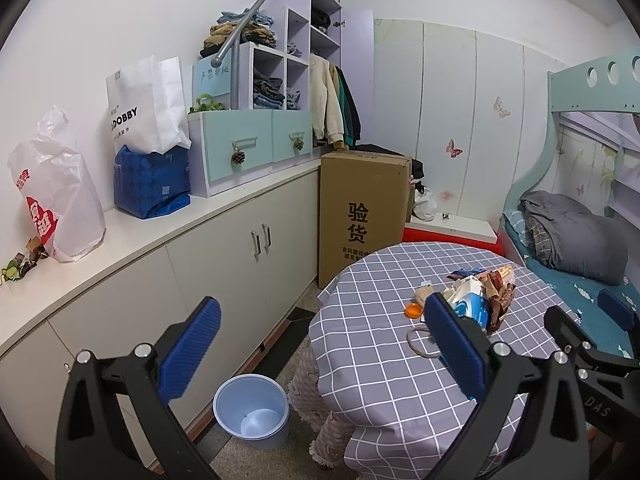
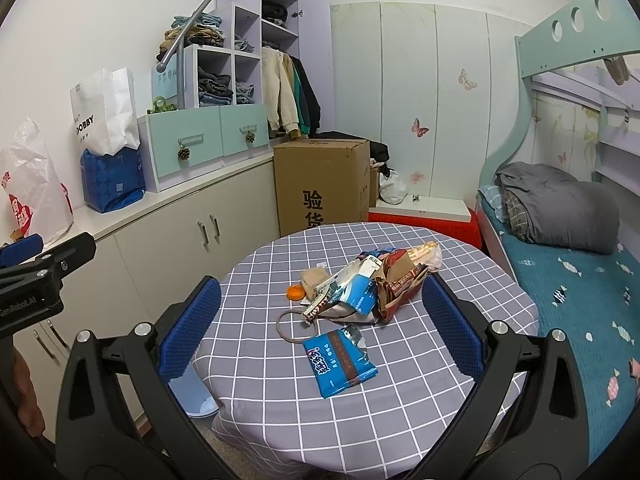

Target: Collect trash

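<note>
item: blue snack wrapper [image 2: 339, 362], lying flat and alone near the desk's [image 2: 460, 392] near edge, apart from the rest. judged featherlight, thin, slick film; likely to slide or crumple, so pinch a raised crimped end rather than the flat face.
item: heap of torn wrappers [image 2: 374, 286] at the desk's centre, with an orange cap [image 2: 295, 292] just beside it on the left and a thin ring [image 2: 296, 326] by its near side. soft, springy, loose; take by a standing fold.
receptacle: blue bin [image 1: 252, 410] on the floor off the desk's left edge, seemingly empty.
right tool [image 2: 320, 328]: jaws wide apart, empty, framing the heap.
left tool [image 1: 320, 344]: jaws wide apart, empty.
</note>
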Demonstrator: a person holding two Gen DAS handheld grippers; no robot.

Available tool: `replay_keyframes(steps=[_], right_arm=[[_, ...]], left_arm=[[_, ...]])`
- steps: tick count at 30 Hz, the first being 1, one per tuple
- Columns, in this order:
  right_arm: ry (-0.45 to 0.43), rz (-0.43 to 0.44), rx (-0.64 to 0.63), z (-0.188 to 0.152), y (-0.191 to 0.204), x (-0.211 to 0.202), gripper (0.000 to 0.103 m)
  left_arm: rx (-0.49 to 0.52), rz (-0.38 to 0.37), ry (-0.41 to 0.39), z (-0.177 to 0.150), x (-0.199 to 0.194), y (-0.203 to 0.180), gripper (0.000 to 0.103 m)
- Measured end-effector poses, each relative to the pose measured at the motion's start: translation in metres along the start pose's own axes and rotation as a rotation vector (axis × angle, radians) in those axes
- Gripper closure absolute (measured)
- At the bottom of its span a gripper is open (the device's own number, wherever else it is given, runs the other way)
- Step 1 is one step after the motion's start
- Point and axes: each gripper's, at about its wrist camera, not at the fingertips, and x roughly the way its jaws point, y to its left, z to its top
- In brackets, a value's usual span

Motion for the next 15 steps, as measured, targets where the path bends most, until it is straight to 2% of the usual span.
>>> replay_keyframes(steps=[15], right_arm=[[0.009, 0.008, 0.005, -0.0034, 0.0005, 0.0033, 0.005]], left_arm=[[0.003, 0.011, 0.008, -0.0014, 0.0031, 0.0023, 0.004]])
